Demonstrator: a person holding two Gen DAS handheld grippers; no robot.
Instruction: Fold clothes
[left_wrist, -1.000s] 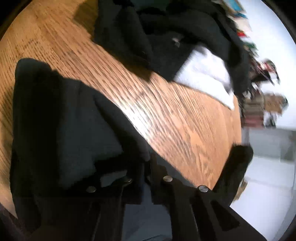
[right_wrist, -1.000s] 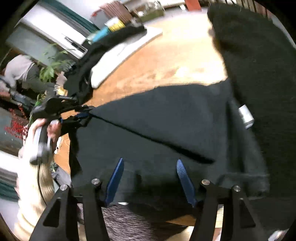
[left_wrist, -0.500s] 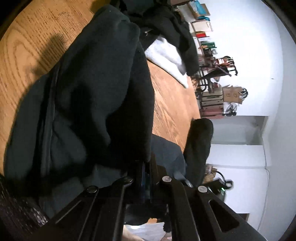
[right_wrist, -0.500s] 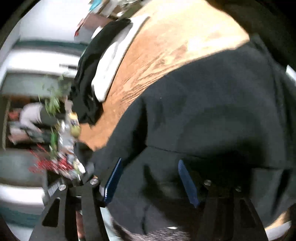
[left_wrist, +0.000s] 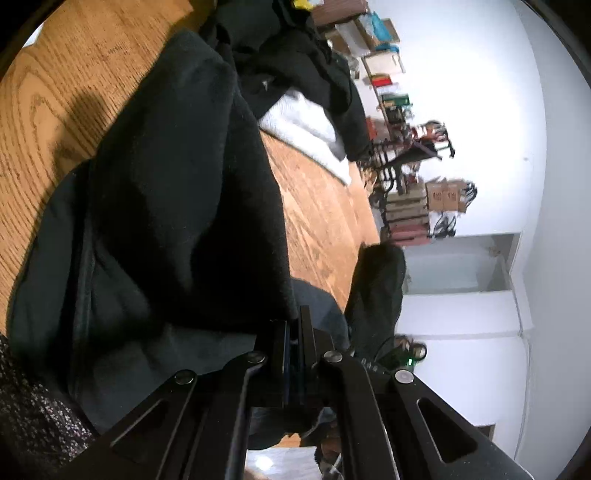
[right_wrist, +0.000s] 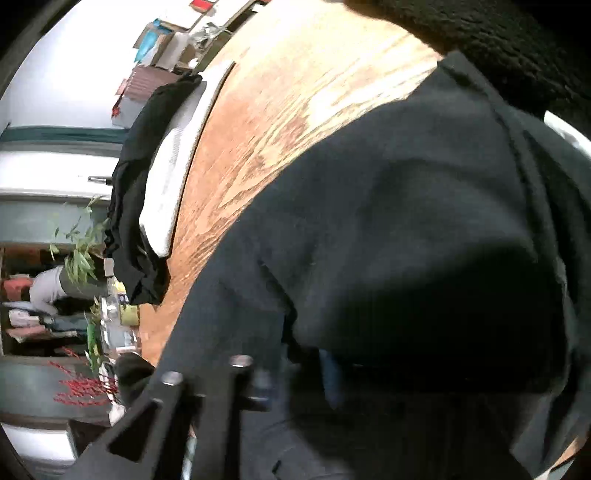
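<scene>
Left wrist view, surface: wooden table (left_wrist: 48, 107) is running away from the camera, with a white-walled room and cluttered shelves (left_wrist: 384, 85) showing behind it
Left wrist view, garment: black garment (left_wrist: 177, 206) is lying doubled over on the table, one thick layer resting over a flatter one, its long axis stretching from the fingers toward the far end
Left wrist view, fingers: left gripper (left_wrist: 295, 336) is standing pressed together, and the near edge of the black garment is sitting pinched between the two fingers
Left wrist view, other cloth: pile of dark clothes (left_wrist: 295, 62) is resting over a white towel (left_wrist: 306, 125) at the far end, well apart from the left gripper
Right wrist view, surface: the same table (right_wrist: 295, 110) is filling the middle, with a plant (right_wrist: 79, 254) beyond its edge
Right wrist view, garment: the black garment (right_wrist: 406, 240) is spreading forward and to the right of the fingers, covering their tips
Right wrist view, fingers: right gripper (right_wrist: 306, 365) is looking nearly closed, and the cloth seems caught between the fingers, though blur is making this uncertain
Relation for the coming move: both grippers are sitting at the near hem, so I am judging that the cloth is lying ahead of both, along the table
</scene>
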